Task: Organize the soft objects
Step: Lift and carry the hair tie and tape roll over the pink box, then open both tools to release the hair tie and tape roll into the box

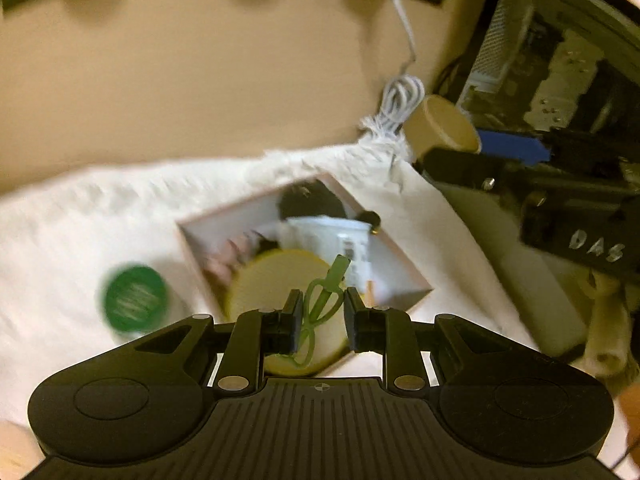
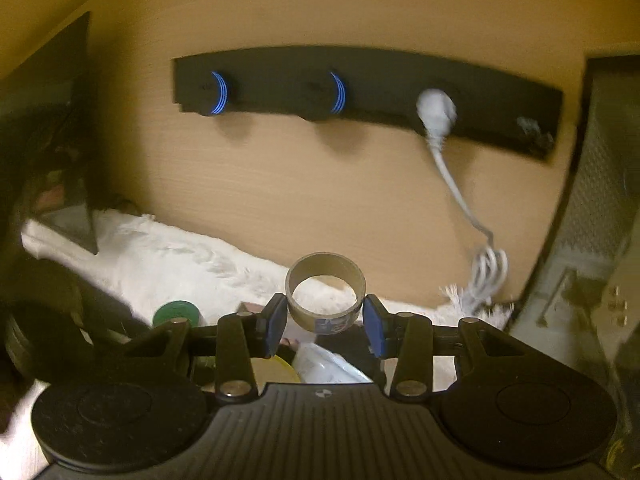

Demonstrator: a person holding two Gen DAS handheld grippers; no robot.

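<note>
My left gripper (image 1: 320,314) hovers over a shallow pink-rimmed box (image 1: 404,270) on a white cloth (image 1: 80,220). A thin green looped soft piece (image 1: 322,304) sits between its fingers, touching the left pad, with a gap at the right pad. The box holds a round yellow sponge (image 1: 276,280), a white pouch (image 1: 332,240) and dark items. My right gripper (image 2: 325,322) holds a cardboard tape roll (image 2: 326,294) between its blue pads, above the same box; it also shows in the left wrist view (image 1: 444,128).
A green-lidded jar (image 1: 134,300) stands on the cloth left of the box, also in the right wrist view (image 2: 176,314). A white cable (image 2: 480,264) hangs from a black power strip (image 2: 380,92) on the wooden back wall. A computer case (image 1: 552,60) stands at right.
</note>
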